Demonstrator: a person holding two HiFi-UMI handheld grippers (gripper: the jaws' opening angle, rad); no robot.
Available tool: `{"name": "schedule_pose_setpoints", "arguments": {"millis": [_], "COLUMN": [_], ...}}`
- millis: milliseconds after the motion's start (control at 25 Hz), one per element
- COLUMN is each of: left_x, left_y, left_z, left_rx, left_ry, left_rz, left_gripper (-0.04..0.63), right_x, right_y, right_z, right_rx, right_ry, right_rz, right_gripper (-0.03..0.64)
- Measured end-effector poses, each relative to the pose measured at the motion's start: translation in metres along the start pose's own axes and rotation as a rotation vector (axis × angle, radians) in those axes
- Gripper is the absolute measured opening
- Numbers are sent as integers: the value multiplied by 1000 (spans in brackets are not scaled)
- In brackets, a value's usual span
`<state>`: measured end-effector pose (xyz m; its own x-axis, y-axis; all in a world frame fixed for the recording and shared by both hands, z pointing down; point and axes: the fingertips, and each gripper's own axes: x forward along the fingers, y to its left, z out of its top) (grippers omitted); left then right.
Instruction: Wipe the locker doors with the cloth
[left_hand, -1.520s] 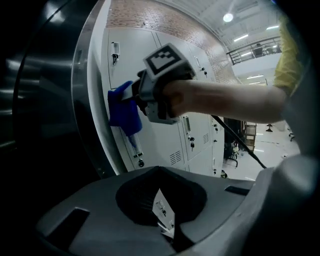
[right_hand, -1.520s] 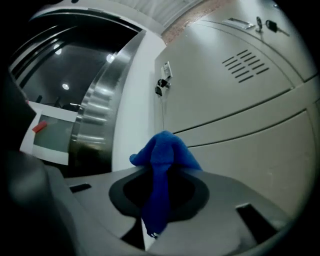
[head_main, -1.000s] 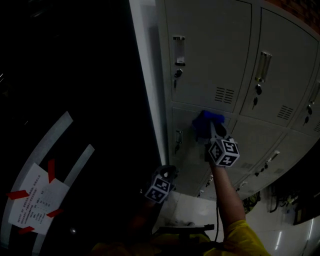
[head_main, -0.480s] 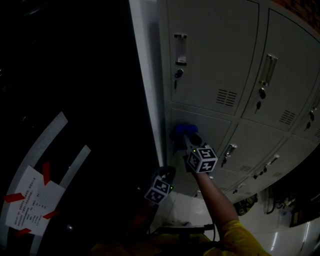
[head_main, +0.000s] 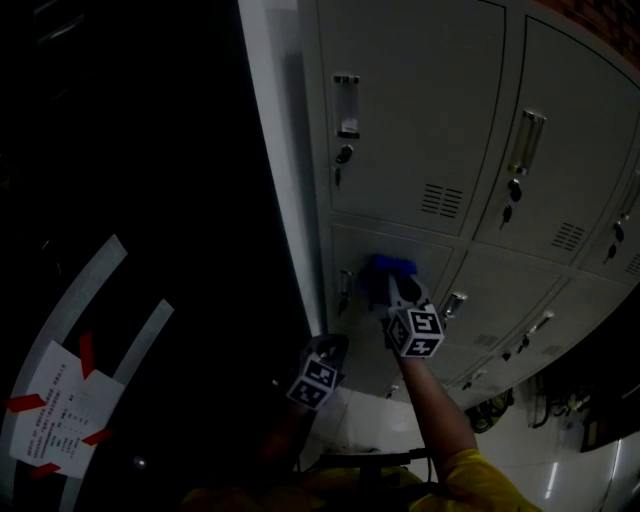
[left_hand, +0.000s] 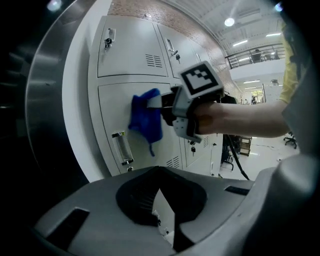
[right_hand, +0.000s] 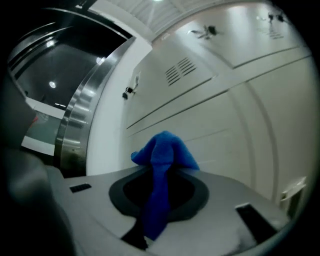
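The blue cloth is pressed flat on the grey lower locker door, just right of that door's handle. My right gripper is shut on the cloth, its marker cube facing me. In the right gripper view the cloth bunches out of the right gripper against the door panel. In the left gripper view the cloth and right gripper sit above the handle. My left gripper hangs low beside the lockers, away from the door; the left gripper is shut and empty.
Above is an upper locker door with a handle and key; more lockers run to the right. A dark wall with a steel column lies left. A taped paper notice and cables are lower down.
The right gripper swept the cloth left across the lower door to the handle edge, then came back a little to the right. The left gripper has barely moved.
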<state>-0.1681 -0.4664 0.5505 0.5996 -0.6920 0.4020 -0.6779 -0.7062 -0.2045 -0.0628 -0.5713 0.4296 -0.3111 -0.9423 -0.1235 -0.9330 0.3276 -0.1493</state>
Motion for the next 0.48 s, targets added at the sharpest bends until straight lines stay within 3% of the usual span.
{"name": "schedule_pose_setpoints", "arguments": {"millis": [120,200,360,480], "left_x": [11,18,22,16], "left_y": [-5,-9,-9,-7], "left_z": [3,5,12,10], "left_rx": [-5,-1,12,12], "left_ry": [8,7,3,8], "left_rz": [-13,-22,-13,0], "left_gripper": [3,3,3,3], "right_x": [-52,-73,-73,-52], "right_y": [-68,-96,-94,-48], "right_z": [25,31,33,24], "right_rx": [45,83,130,151], "right_ry": [-98,-125,-124,-122], "right_rz": [-163,-205,-163,-61], "right_gripper": [65,66,66,66]}}
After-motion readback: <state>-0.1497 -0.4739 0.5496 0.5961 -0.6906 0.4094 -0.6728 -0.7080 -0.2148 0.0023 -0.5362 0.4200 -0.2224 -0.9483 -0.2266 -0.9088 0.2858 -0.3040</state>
